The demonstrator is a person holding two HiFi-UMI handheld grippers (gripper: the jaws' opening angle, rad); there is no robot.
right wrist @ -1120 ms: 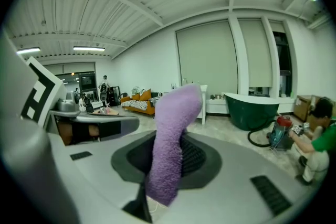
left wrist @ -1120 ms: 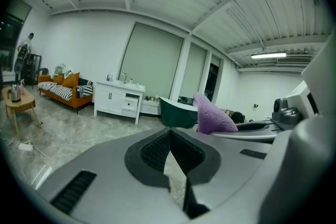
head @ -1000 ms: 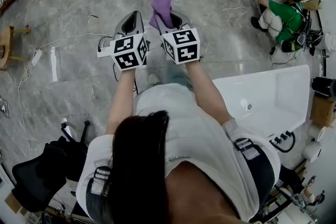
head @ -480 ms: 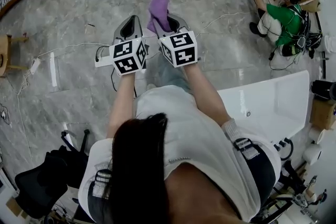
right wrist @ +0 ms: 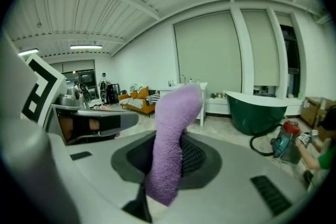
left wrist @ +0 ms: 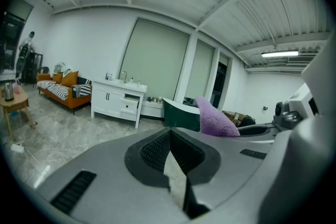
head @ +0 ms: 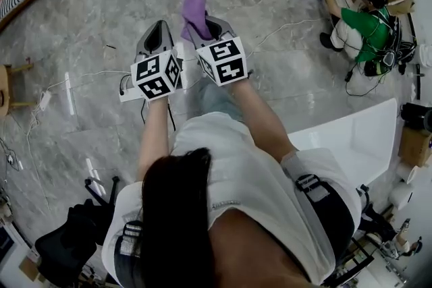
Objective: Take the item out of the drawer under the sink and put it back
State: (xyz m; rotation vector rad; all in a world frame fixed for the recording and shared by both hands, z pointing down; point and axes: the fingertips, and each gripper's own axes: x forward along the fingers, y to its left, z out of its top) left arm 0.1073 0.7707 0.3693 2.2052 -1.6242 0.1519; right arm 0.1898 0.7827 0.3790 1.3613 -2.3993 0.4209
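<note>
Purple sock pinched in right claw — left claw closed, empty.

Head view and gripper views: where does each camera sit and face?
Head view: on the person's head, steeply down at the floor; hair, forearms, left gripper and right gripper show.
Left gripper view: on that gripper, along its shut empty jaws toward a white cabinet.
Right gripper view: on that gripper, along jaws shut on the purple cloth.
All three show the cloth.
</note>
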